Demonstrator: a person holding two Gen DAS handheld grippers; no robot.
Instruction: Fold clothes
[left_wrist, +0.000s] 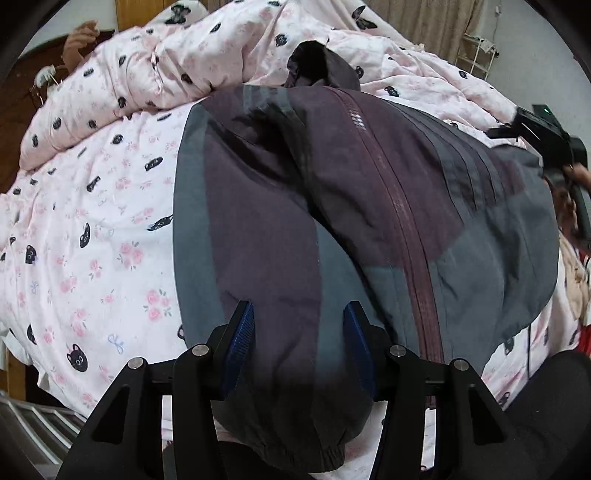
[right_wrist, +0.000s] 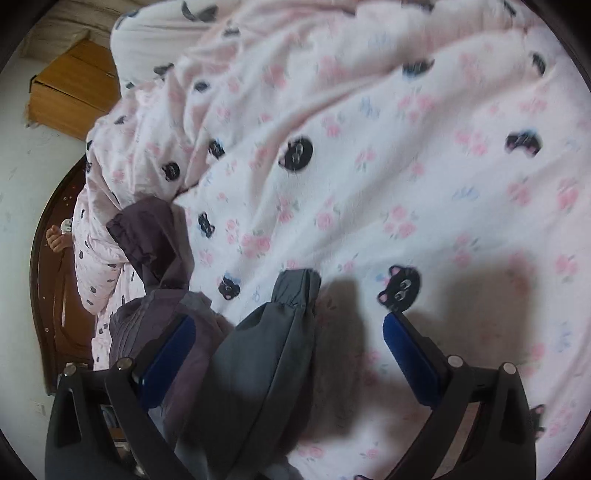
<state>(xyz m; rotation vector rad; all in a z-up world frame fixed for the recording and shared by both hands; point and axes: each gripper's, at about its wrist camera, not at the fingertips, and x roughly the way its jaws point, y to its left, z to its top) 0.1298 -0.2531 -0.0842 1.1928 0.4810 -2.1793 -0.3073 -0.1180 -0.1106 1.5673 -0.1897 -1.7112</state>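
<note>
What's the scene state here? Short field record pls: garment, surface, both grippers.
garment: purple and grey jacket, zipped, lying spread on the bed
surface: pink floral sheet with black cat print
left gripper: open, fingers either side of a sleeve, cuff toward the camera
right gripper: open, above a grey sleeve with its cuff lying on the sheet
fold: not yet made on the body

The jacket is viewed closely from above by both wrist cameras; the patterned bedspread is shared between views.
</note>
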